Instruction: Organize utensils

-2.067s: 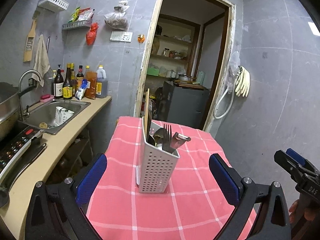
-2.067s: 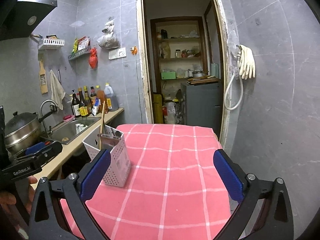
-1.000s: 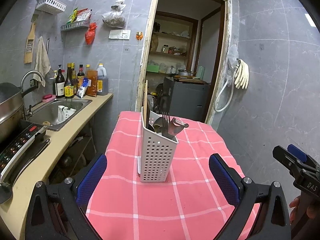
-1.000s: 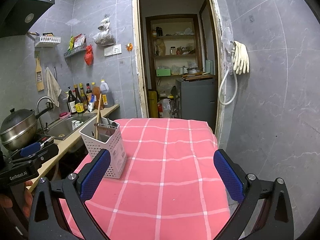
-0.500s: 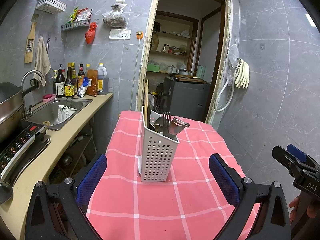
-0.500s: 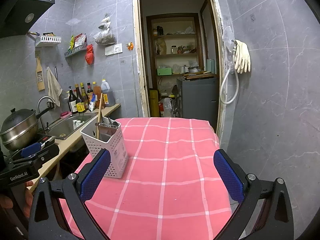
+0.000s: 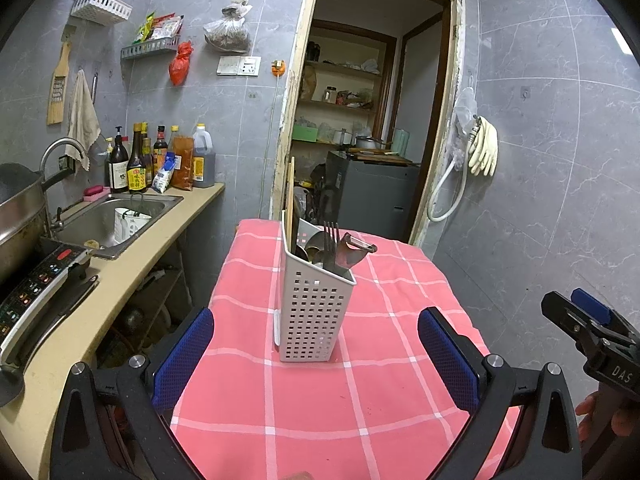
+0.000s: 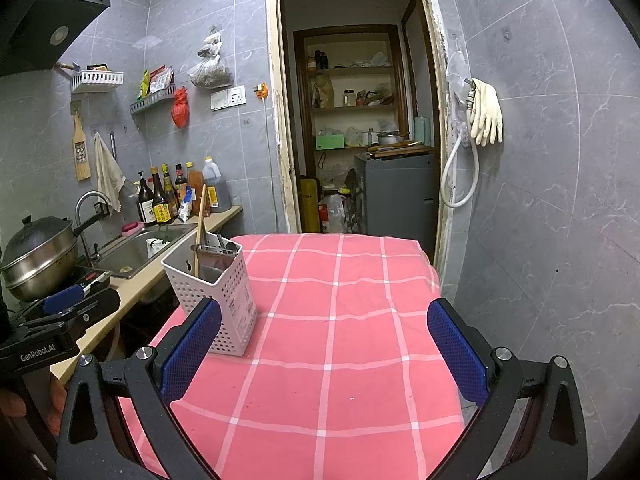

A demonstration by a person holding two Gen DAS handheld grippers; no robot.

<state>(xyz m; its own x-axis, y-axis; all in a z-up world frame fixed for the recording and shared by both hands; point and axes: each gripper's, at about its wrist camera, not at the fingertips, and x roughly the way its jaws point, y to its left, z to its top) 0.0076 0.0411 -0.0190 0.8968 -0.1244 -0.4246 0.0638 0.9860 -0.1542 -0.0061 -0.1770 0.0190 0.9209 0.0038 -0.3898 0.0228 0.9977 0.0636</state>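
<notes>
A white perforated utensil holder [image 7: 310, 312] stands upright on the red checked tablecloth [image 7: 360, 400]. It holds a fork [image 7: 331, 240], a peeler [image 7: 358, 250], spoons and a wooden stick [image 7: 289, 200]. My left gripper [image 7: 316, 356] is open and empty, a little in front of the holder. In the right wrist view the holder [image 8: 216, 296] stands at the table's left side. My right gripper [image 8: 324, 348] is open and empty over the cloth [image 8: 340, 340], to the right of the holder.
A counter [image 7: 120, 280] runs along the left with a sink [image 7: 108, 220], sauce bottles [image 7: 136, 160], an induction hob [image 7: 32, 284] and a pot [image 8: 36, 256]. A doorway [image 7: 372, 120] lies behind the table. The table's right edge drops off near a grey wall [image 8: 540, 240].
Both grippers have drawn back and risen a little from the holder, so it looks slightly smaller and farther. Both stay open and empty. The holder has not moved.
</notes>
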